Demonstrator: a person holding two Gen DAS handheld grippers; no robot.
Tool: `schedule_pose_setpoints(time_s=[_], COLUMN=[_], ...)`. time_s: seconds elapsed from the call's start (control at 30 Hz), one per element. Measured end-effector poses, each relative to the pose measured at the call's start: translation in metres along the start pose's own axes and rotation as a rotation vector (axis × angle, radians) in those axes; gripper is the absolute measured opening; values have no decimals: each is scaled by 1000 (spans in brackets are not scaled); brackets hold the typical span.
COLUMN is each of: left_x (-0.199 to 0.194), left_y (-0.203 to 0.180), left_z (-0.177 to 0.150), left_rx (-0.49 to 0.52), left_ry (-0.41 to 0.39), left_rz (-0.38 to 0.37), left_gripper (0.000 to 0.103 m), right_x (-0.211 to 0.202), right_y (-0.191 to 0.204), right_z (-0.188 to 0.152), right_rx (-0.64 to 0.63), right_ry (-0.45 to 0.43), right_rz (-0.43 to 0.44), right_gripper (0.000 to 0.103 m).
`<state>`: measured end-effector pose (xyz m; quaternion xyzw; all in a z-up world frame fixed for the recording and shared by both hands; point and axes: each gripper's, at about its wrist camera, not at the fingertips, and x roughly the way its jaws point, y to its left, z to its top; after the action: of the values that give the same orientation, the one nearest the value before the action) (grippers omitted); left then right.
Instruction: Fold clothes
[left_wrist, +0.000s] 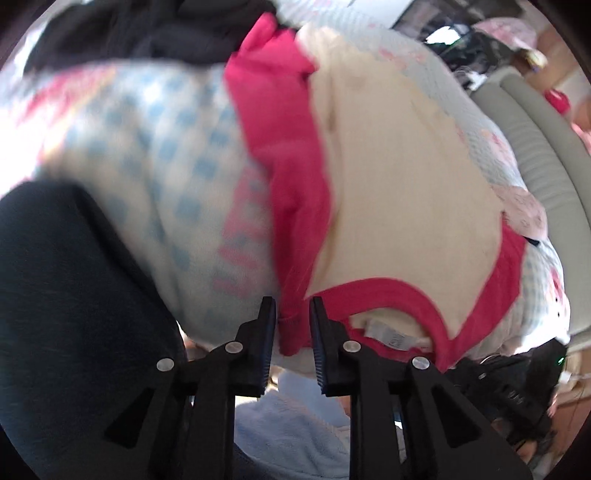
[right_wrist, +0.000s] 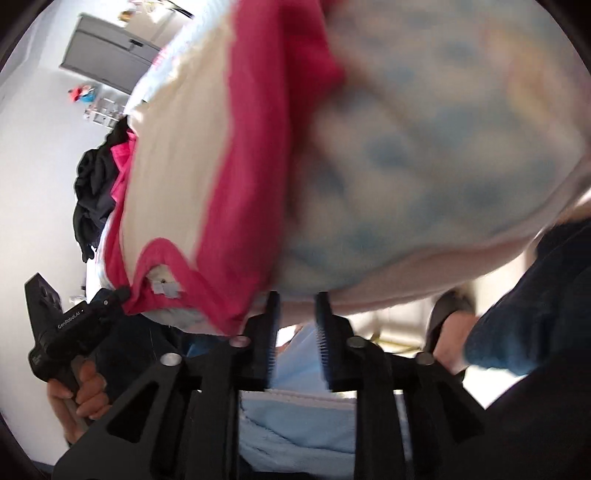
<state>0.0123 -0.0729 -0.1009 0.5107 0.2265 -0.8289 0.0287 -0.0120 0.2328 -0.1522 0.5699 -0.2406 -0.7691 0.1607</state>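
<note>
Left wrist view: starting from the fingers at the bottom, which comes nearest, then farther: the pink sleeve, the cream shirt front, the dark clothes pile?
1. Pink sleeve, its end between the fingers.
2. Cream shirt front, centre right.
3. Dark clothes pile, top left.

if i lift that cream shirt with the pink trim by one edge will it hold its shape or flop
Probably flop: the cream shirt lies rumpled, its pink sleeve bunched in soft folds. It looks thin, so likely light. The pink neckline may stretch or sag if pulled there alone.
</note>
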Motion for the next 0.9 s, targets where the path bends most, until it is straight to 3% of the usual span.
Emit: schedule_pose_setpoints(time_s=[0.1,0.17,0.23,0.37,0.47,0.53,0.7,0.77,0.83,0.9], left_x=[-33,-45,-37,5,48,61,58,60,50,38], left_y=[-14,-23,-39,-74,-70,-48,-13,-14,-29,-50], left_z=[14,24,33,40,43,37,31,33,29,22], left_rx=[65,105,178,351,330,285,200,176,217,298], left_ry=[-134,-213,-221,-129,8,81,85,95,49,4], left_rz=[17,2,-60,-149,-57,-45,-129,-112,-79,-92], left_gripper=[48,49,47,47,49,46,46,46,46,47], right_x=[-20,-31,-33,-5,25,38,33,33,30,16], right_y=[17,27,37,59,73,69,28,23,29,40], right_z=[8,17,27,43,40,42,30,24,23,26], right_rx=[-44,-81,-125,-192,-288,-292,-132,-96,-114,-168], right_ry=[-81,-122,-130,-49,-1,19,19,20,12,-16], right_rz=[14,37,60,93,-20,-65,33,39,17,-11], right_gripper=[29,34,34,34,34,34,33,33,33,34])
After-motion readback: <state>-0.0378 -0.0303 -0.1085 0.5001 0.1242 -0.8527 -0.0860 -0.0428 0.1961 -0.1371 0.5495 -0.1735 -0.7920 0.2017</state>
